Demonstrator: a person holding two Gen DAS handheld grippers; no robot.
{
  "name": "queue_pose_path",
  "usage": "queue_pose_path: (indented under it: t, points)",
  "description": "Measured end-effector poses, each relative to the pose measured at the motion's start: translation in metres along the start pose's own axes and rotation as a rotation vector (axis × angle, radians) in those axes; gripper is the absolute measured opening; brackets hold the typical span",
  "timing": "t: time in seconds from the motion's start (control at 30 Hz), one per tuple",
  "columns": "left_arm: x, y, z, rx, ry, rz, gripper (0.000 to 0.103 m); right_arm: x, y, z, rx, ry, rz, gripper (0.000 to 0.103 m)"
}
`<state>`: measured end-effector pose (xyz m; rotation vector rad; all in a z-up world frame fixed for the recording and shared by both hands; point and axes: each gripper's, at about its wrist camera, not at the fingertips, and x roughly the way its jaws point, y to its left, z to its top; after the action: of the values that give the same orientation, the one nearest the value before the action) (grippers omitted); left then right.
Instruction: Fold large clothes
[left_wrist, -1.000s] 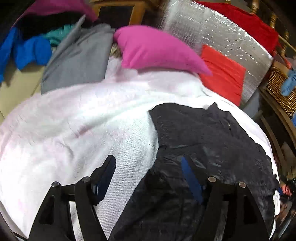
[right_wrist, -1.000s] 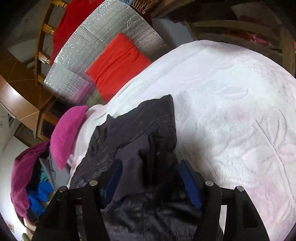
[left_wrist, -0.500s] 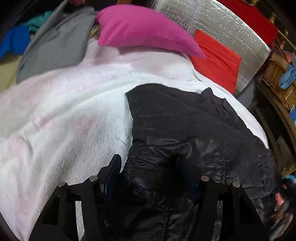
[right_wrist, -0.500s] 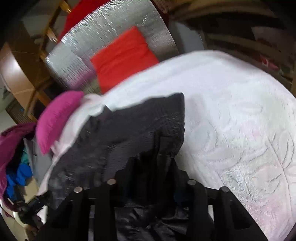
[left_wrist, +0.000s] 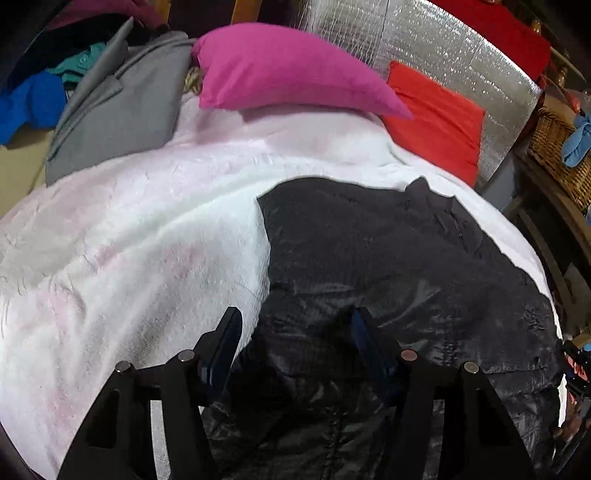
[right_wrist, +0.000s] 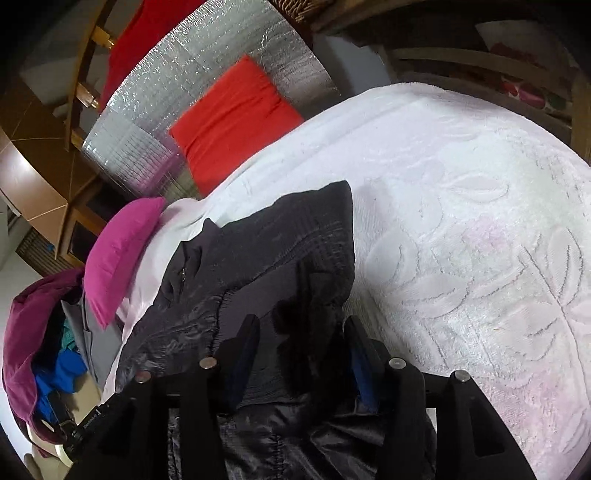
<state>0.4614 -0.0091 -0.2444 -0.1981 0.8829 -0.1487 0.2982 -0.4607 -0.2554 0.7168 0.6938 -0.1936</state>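
Observation:
A large black jacket (left_wrist: 388, 266) lies on a white bedspread (left_wrist: 140, 240). It also shows in the right wrist view (right_wrist: 266, 251), with its hem folded up toward the camera. My left gripper (left_wrist: 295, 328) is open, its fingers straddling the jacket's left edge close above the cloth. My right gripper (right_wrist: 301, 339) is open, with a bunched fold of black fabric standing between its fingers; the pads do not press on it.
A magenta pillow (left_wrist: 288, 70) and a red cushion (left_wrist: 439, 122) lie at the bed's head against a silver foil panel (left_wrist: 443, 48). Grey, blue and teal clothes (left_wrist: 110, 96) are piled at the left. A wicker basket (left_wrist: 561, 147) stands at the right.
Both grippers have opened and let go of the jacket fabric they pinched half a second ago. The left gripper has pulled back a little; the jacket has settled on the bed.

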Motion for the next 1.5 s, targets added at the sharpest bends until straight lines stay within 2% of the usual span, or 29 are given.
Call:
queue_pose_path:
  t: [0.1,0.27,0.4,0.43,0.5,0.6,0.7,0.83,0.87,0.9,0.93,1.03,1.1,1.13,1.2,1.27,1.33,1.4,1.5]
  points:
    - [-0.001,0.001,0.003,-0.007,-0.008,-0.010,0.070,0.001,-0.007,0.002,0.023,-0.004,-0.003,0.051]
    - [0.017,0.003,-0.001,-0.029,0.073,-0.022,0.071,0.013,-0.012,0.002,0.052,0.013,0.003,0.051]
    - [0.021,-0.009,-0.006,0.040,0.075,0.023,0.071,0.021,-0.004,-0.005,-0.001,0.021,-0.036,0.053]
    - [0.020,-0.013,-0.007,0.055,0.069,0.026,0.071,0.020,0.000,-0.006,-0.025,0.009,-0.045,0.042]
    - [0.017,-0.019,-0.008,0.093,0.056,0.041,0.071,0.013,0.013,-0.008,-0.093,-0.019,-0.056,0.034]
    - [0.021,-0.025,-0.010,0.140,0.064,0.084,0.071,0.001,0.028,-0.011,-0.164,-0.064,-0.069,0.032]
    - [0.020,-0.023,-0.011,0.127,0.079,0.074,0.071,0.015,0.018,-0.011,-0.140,0.002,-0.125,0.032]
    - [0.003,-0.020,-0.011,0.126,0.044,0.057,0.071,-0.003,0.011,-0.008,-0.053,-0.013,-0.065,0.035]
    - [-0.005,-0.020,-0.011,0.121,0.018,0.044,0.071,-0.010,0.010,-0.008,-0.029,-0.021,-0.059,0.038]
    - [-0.013,-0.021,-0.010,0.116,-0.013,0.033,0.071,-0.019,0.009,-0.009,-0.002,-0.033,-0.048,0.044]
    - [-0.024,-0.022,-0.010,0.112,-0.052,0.012,0.071,-0.030,0.008,-0.010,0.019,-0.058,-0.018,0.048]
    - [-0.049,-0.035,-0.012,0.142,-0.151,-0.072,0.072,-0.055,0.015,-0.017,0.036,-0.099,0.101,0.049]
    - [-0.051,-0.049,-0.017,0.188,-0.159,-0.086,0.073,-0.052,0.023,-0.023,0.042,-0.027,0.182,0.049]
    - [-0.047,-0.058,-0.021,0.217,-0.136,-0.079,0.073,-0.041,0.028,-0.030,0.055,0.054,0.242,0.049]
    - [-0.034,-0.072,-0.029,0.260,-0.069,-0.047,0.073,-0.019,0.036,-0.043,0.083,0.176,0.305,0.049]
    - [-0.019,-0.081,-0.037,0.285,0.001,-0.010,0.073,0.004,0.044,-0.056,0.119,0.251,0.297,0.049]
    - [-0.010,-0.085,-0.042,0.274,0.050,0.017,0.073,0.023,0.048,-0.065,0.154,0.268,0.251,0.049]
    - [-0.009,-0.083,-0.047,0.229,0.088,0.006,0.073,0.039,0.048,-0.070,0.197,0.275,0.223,0.049]
    - [-0.010,-0.081,-0.056,0.152,0.178,-0.127,0.074,0.054,0.051,-0.069,0.222,0.246,0.186,0.049]
